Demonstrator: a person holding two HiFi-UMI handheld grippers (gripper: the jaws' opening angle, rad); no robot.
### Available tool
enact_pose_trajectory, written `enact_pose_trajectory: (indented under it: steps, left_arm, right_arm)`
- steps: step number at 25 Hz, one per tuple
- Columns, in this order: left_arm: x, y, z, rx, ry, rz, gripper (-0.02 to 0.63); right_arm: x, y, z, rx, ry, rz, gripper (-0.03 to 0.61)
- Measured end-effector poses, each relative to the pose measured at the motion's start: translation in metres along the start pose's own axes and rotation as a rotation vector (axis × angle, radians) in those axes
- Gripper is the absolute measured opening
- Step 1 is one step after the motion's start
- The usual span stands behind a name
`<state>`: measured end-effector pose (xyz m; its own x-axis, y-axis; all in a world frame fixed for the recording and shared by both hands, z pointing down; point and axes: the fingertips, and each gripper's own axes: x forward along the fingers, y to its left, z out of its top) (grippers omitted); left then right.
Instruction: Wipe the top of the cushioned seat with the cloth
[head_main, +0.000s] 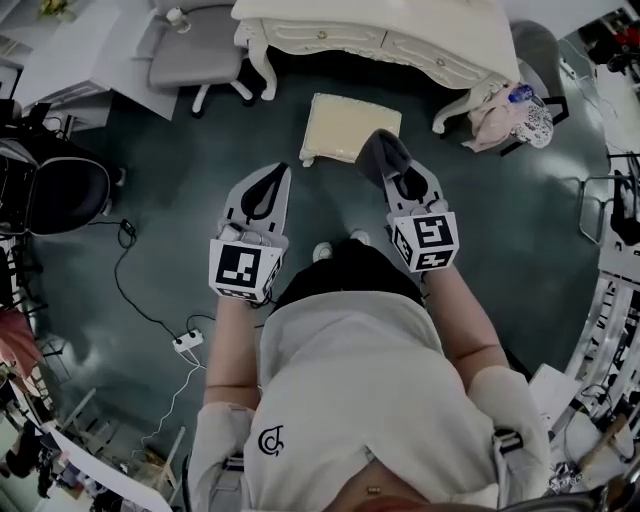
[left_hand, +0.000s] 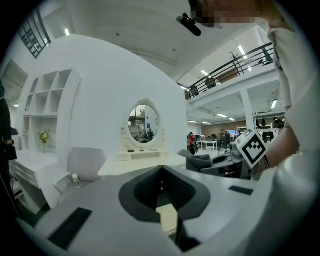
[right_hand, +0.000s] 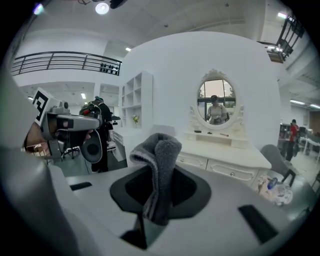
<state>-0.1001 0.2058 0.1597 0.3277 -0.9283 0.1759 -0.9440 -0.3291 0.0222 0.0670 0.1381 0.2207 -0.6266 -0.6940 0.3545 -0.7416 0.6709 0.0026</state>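
Grey cloth (right_hand: 162, 147) pinched by right gripper (right_hand: 159, 172) — cream seat (head_main: 345, 125) beside dressing table (head_main: 400, 30).

The left forearm (head_main: 232, 345) and right forearm (head_main: 462, 315) reach forward, side by side. The left grey two-jaw tool (head_main: 278, 175) has its jaws pressed together and empty. The right grey two-jaw tool (head_main: 408, 183) is clamped on a folded grey terry cloth (head_main: 378, 150).

The cloth (head_main: 381, 155) is shown grey, the cushioned seat (head_main: 340, 125) pale cream, the floor (head_main: 180, 200) dark teal. Black-and-white square patterns are printed on the cubes of the left gripper (head_main: 277, 172) and right gripper (head_main: 392, 165).
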Motion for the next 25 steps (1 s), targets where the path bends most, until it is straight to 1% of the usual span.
enact_pose_trajectory:
  steps: [3, 9, 13, 15, 17, 19, 23, 25]
  left_arm:
    - [0.027, 0.017, -0.011, -0.007, 0.012, -0.025, 0.014]
    - [0.096, 0.051, -0.034, -0.027, 0.024, -0.070, 0.014]
    - [0.152, 0.076, -0.052, -0.068, 0.041, -0.099, 0.014]
    - [0.177, 0.092, -0.054, -0.066, 0.020, -0.079, 0.014]
    - [0.198, 0.108, -0.055, -0.065, -0.001, -0.039, 0.014]
    - [0.219, 0.124, -0.063, -0.080, 0.012, -0.022, 0.014]
    - [0.255, 0.147, -0.088, -0.082, 0.034, -0.042, 0.014]
    - [0.269, 0.156, -0.105, -0.103, 0.047, -0.055, 0.014]
  right_arm:
    - [0.036, -0.007, -0.003, 0.002, 0.029, -0.002, 0.074]
    - [0.120, -0.028, -0.011, 0.014, 0.073, 0.036, 0.074]
    - [0.182, -0.055, -0.026, 0.038, 0.119, 0.052, 0.074]
    - [0.213, -0.068, -0.038, 0.070, 0.158, 0.054, 0.074]
    - [0.239, -0.076, -0.054, 0.112, 0.212, 0.059, 0.074]
    - [0.265, -0.084, -0.067, 0.139, 0.260, 0.065, 0.074]
    - [0.310, -0.094, -0.097, 0.149, 0.323, 0.069, 0.074]
    - [0.328, -0.096, -0.116, 0.140, 0.352, 0.070, 0.074]
